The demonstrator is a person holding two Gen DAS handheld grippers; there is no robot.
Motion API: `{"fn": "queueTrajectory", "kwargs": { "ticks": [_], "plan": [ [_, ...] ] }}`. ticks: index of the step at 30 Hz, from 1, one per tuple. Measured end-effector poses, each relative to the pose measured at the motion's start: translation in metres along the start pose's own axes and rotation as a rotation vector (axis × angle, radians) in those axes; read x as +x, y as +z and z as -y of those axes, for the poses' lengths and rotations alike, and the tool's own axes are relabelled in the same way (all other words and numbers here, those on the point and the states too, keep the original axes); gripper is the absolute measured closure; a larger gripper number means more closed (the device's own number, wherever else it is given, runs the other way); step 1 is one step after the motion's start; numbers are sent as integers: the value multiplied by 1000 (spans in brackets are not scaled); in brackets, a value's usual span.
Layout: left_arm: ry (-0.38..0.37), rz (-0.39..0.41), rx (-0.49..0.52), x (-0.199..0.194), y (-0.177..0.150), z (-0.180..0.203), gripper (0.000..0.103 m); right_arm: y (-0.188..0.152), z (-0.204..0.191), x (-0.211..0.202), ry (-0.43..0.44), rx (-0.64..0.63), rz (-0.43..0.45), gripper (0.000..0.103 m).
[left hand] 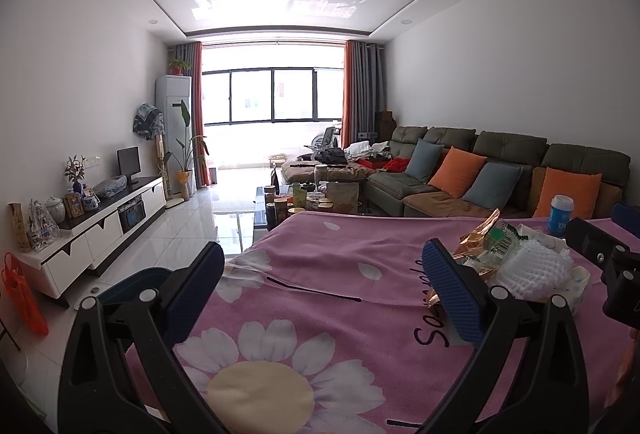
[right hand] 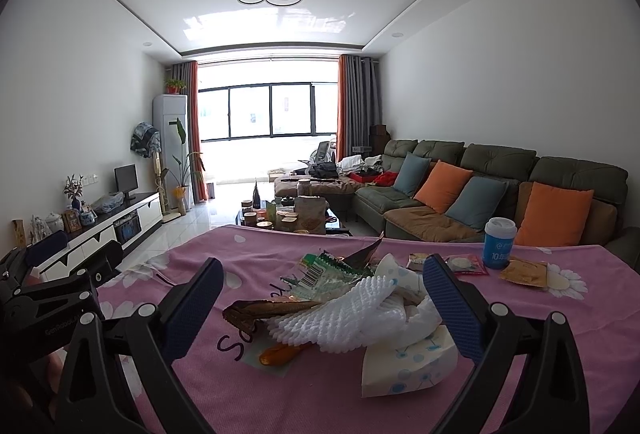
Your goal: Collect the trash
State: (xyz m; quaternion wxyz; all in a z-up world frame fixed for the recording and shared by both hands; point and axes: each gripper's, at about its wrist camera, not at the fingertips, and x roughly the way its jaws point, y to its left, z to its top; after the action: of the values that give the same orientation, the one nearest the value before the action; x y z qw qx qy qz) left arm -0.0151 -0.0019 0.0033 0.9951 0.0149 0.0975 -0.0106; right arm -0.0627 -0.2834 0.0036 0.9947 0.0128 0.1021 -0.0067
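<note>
Over the tabletop [right hand: 280, 394], my right tool [right hand: 322, 298] hung wide open and empty around the trash pile [right hand: 344, 318], whose loose foam net [right hand: 340, 322] looked likely to slip out.

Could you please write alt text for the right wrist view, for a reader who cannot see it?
Open right tongs frame a trash pile of white foam netting, wrappers and tissue on a pink floral tablecloth. A blue cup stands beyond; a sofa lines the right wall.
</note>
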Motion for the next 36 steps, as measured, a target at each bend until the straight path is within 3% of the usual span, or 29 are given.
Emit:
{"fn": "queueTrajectory", "kwargs": {
  "ticks": [36],
  "plan": [
    [-14,-17,-1,1,-6,1,5,-5,-2,5,9,10,-19,7]
  ]
}}
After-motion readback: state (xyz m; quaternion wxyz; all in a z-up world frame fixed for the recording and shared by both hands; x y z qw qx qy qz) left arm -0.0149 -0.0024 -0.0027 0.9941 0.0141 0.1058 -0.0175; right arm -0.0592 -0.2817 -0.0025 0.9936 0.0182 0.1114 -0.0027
